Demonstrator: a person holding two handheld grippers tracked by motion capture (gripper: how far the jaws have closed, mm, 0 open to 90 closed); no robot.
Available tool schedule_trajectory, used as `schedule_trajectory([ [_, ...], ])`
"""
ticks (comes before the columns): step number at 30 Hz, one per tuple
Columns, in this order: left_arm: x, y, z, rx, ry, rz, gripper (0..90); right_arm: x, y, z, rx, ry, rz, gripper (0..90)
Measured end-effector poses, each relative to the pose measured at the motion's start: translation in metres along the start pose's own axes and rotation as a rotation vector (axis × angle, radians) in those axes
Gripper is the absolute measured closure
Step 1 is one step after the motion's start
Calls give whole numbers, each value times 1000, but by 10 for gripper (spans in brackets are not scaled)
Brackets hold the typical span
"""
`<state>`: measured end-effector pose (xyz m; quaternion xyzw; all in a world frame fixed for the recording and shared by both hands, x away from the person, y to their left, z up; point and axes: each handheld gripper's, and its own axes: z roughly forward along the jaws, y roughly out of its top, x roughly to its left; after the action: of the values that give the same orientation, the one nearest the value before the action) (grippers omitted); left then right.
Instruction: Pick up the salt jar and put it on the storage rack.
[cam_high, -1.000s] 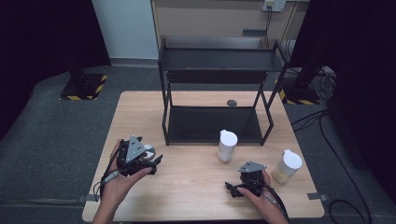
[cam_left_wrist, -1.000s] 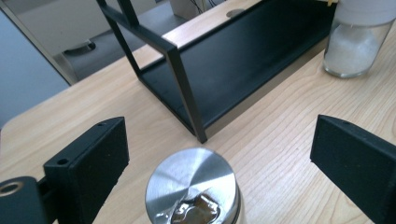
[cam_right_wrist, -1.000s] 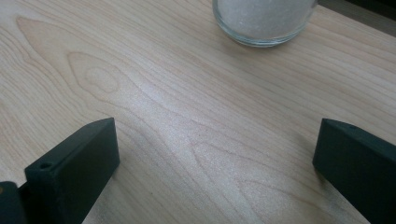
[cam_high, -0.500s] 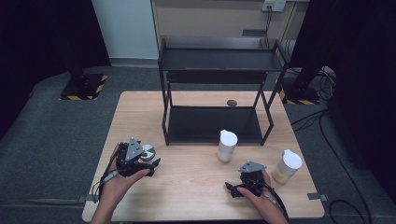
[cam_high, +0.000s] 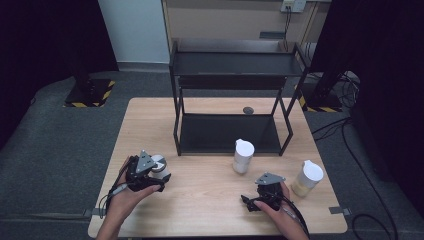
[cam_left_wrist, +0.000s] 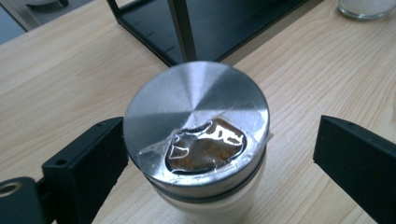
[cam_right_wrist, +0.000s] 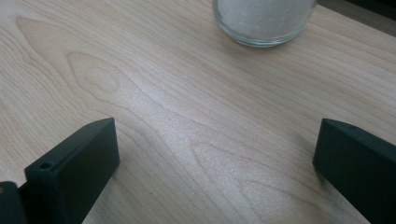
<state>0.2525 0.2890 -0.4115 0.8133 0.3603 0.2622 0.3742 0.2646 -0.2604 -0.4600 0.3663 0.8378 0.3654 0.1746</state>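
The wooden surface (cam_high: 210, 200) carries a black two-tier rack (cam_high: 230, 80) that stands toward its far edge, a little right of the middle. In front of the rack's right part stands a white-lidded jar (cam_high: 243, 156) filled with something white, and near the right edge stands another white-lidded jar (cam_high: 307, 178) with a pale yellowish filling. Near the front edge, right of the middle, the right gripper (cam_right_wrist: 215, 172) hovers low over bare wood with its jaws spread wide and nothing between them; the glass base of the white-filled jar (cam_right_wrist: 264, 21) sits just beyond them. Toward the front-left corner the left gripper (cam_left_wrist: 219, 163) is held over a small jar with a round brushed-metal lid (cam_left_wrist: 196, 123), which stands upright on the wood just in front of the rack's left leg. Its jaws are spread to either side of this jar: the left one lies just beside the lid, perhaps touching it, and the right one stands clearly apart. A torn clear film on the lid covers a brown patch (cam_left_wrist: 205, 144). A small dark disc (cam_high: 248, 110) lies behind the rack's lower tier.
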Motion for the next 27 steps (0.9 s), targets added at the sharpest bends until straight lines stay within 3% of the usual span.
schedule_trajectory([
  [15,4,-7,13,42,-21,-10,61,0,0,0,0,0,0,10],
  [22,9,-12,15,34,-36,-25,115,0,0,0,0,0,0,10],
  [27,8,-12,16,38,-26,-7,166,0,0,0,0,0,0,10],
])
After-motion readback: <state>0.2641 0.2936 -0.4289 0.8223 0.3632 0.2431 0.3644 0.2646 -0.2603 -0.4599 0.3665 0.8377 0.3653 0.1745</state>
